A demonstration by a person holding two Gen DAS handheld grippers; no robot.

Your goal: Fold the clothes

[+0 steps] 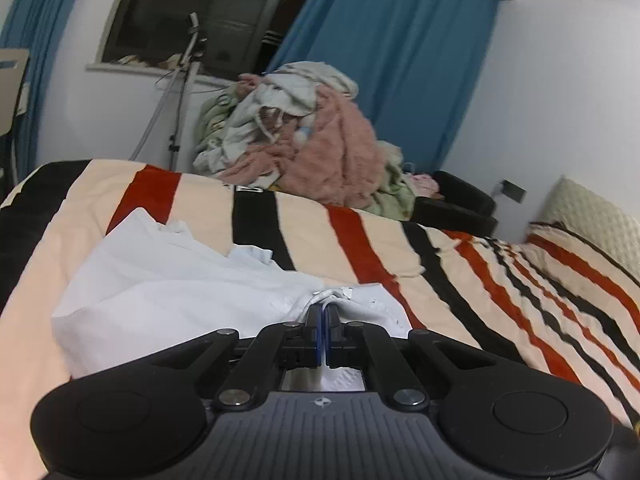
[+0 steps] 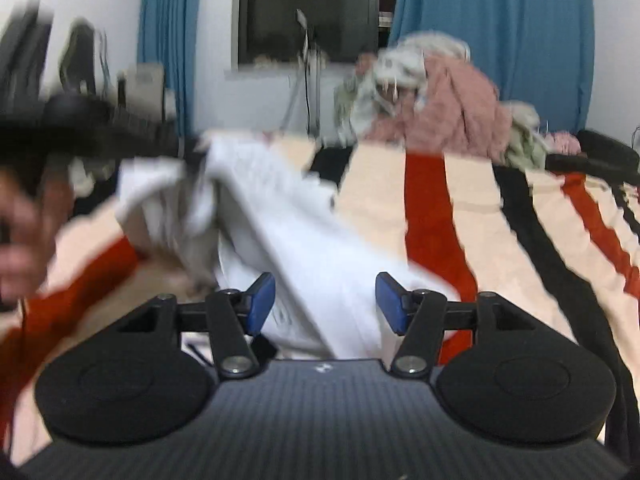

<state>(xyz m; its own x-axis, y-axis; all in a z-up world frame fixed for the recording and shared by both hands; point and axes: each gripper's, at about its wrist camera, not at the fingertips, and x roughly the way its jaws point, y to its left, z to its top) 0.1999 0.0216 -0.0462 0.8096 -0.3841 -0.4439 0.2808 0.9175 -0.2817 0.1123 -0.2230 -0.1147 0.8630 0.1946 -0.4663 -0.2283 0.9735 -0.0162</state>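
Blurring smears most of the right wrist view, so the white garment (image 2: pixel 304 248) there reads only as a pale, rumpled ridge running from the upper left down between the blue pads (image 2: pixel 261 302) of the right hand-held gripper (image 2: pixel 325 304). Those pads stand spread apart with the cloth lying between them; neither pad visibly presses on it. At the far left edge a person's hand (image 2: pixel 24 236) and a dark blurred shape above it are too smeared to make out clearly.

From the left wrist view things are sharper. The left hand-held gripper (image 1: pixel 322 314) has its 2 blue pads pressed together, pinching a bunched fold of the white garment (image 1: pixel 168 284); the rest of that cloth spreads away to the left, flat on the bed, its near edge cut off by the gripper body. Small print or marks on the fabric near the pinch are too fine to read.

The bed carries a blanket (image 1: pixel 400 248) striped in cream, red and black, which runs right toward a cream quilted pillow (image 1: pixel 596 216) at the frame edge. At the far side of the bed sits a heap of clothes (image 1: pixel 304 140), pink, white and pale green. Behind it hang blue curtains (image 1: pixel 400 60) beside a dark window (image 1: pixel 200 12), with a thin metal stand (image 1: pixel 184 92) against the white wall (image 1: pixel 560 100).
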